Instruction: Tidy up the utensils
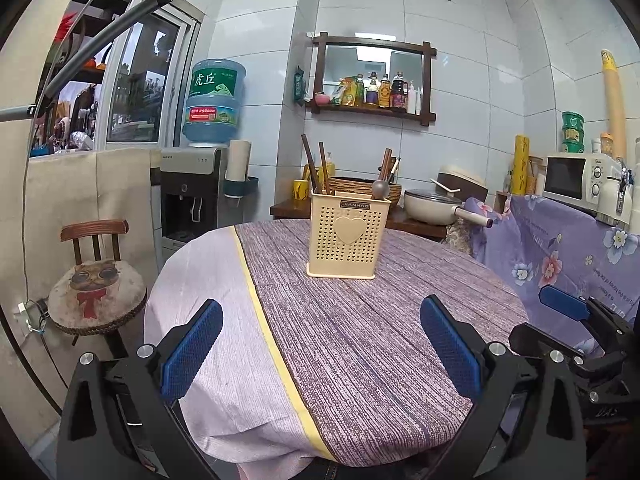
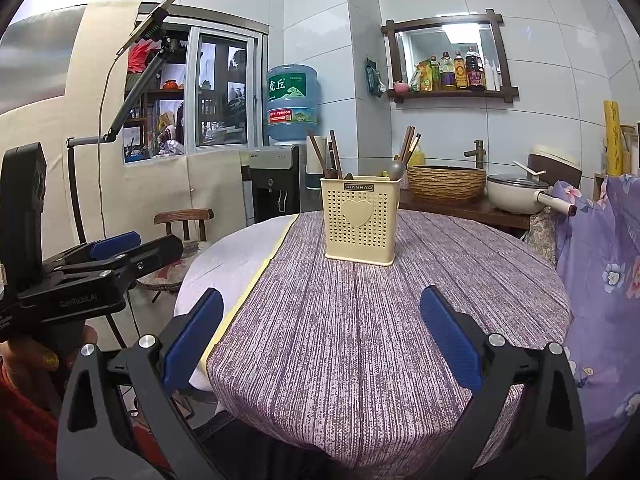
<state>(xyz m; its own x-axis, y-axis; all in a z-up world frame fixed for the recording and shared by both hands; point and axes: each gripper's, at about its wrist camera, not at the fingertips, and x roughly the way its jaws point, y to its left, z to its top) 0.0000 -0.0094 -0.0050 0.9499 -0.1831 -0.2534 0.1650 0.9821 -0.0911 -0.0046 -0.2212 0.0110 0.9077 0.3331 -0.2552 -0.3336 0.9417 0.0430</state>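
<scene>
A cream perforated utensil holder (image 1: pixel 347 240) with a heart on its front stands upright at the far middle of the round table; it also shows in the right wrist view (image 2: pixel 360 222). Brown chopsticks (image 1: pixel 314 168) stick up from its left side and a grey spoon (image 1: pixel 380 189) from its right. My left gripper (image 1: pixel 320 344) is open and empty, low over the table's near edge. My right gripper (image 2: pixel 320 336) is open and empty beside it. Each gripper shows in the other's view: the right one (image 1: pixel 568 312) and the left one (image 2: pixel 120 248).
The table wears a purple striped cloth (image 1: pixel 360 320) over a pale one. A round stool (image 1: pixel 96 288) stands at the left, a floral-covered piece (image 1: pixel 560 264) at the right. Behind are a water dispenser (image 1: pixel 192 196), a counter with a pot (image 1: pixel 432 206), a basket (image 2: pixel 446 182) and a microwave (image 1: pixel 576 178).
</scene>
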